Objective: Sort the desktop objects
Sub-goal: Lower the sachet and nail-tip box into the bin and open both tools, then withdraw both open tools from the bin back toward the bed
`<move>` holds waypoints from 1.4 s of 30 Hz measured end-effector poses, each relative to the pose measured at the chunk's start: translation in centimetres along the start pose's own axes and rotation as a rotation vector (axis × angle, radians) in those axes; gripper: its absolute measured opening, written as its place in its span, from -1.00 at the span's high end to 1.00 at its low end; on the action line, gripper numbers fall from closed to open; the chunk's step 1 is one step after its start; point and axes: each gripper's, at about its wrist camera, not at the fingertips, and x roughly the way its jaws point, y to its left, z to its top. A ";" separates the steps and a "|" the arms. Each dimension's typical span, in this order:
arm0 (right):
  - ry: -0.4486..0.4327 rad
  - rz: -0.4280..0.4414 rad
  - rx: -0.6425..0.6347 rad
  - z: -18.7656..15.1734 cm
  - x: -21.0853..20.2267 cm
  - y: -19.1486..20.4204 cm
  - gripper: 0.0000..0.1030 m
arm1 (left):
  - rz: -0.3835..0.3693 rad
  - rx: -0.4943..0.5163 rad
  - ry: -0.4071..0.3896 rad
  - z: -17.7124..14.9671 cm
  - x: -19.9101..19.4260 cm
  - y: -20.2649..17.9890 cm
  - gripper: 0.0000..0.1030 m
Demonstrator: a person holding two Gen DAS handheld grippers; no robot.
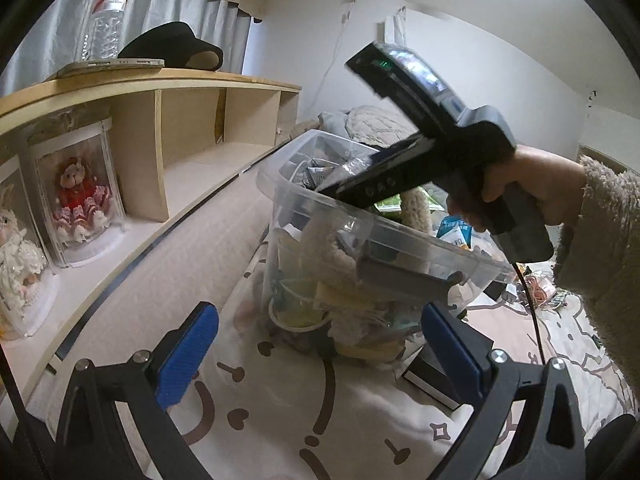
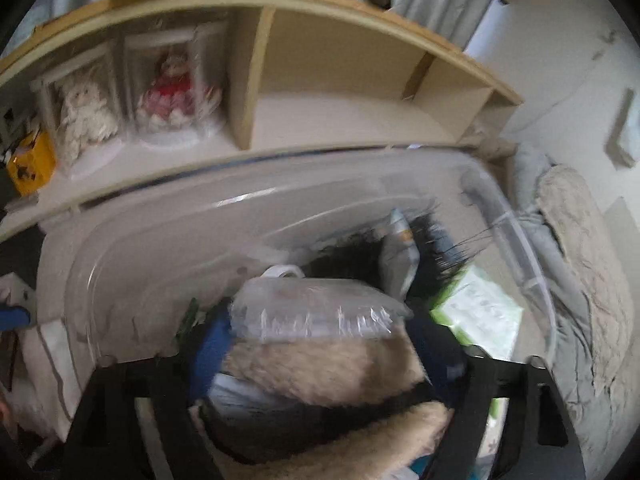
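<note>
A clear plastic bin full of mixed items stands on the cloth-covered desk. My left gripper is open and empty, low in front of the bin's near wall. My right gripper reaches down into the bin from above; it also shows in the left wrist view. Its blue pads press on a clear plastic-wrapped packet lying on a beige fluffy item. A black brush and a green-white pack lie deeper inside. The right view is blurred.
A wooden shelf unit stands left of the bin, with boxed dolls in it and a water bottle on top. A dark box lies right of the bin's base. Cables and packets lie farther right.
</note>
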 end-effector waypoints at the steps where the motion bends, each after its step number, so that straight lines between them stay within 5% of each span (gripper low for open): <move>1: -0.024 0.000 0.012 0.1 -0.5 -0.3 -0.90 | 0.000 -0.003 0.003 0.0 0.0 0.0 -0.98; 19: -0.219 -0.011 0.196 -1.2 -7.0 -1.8 -1.00 | -0.011 0.003 -0.037 0.7 -2.8 -2.1 -0.98; 42: -0.407 -0.070 0.385 -11.9 -20.5 -2.8 -1.00 | -0.013 0.046 -0.095 1.7 -8.8 -9.5 -1.00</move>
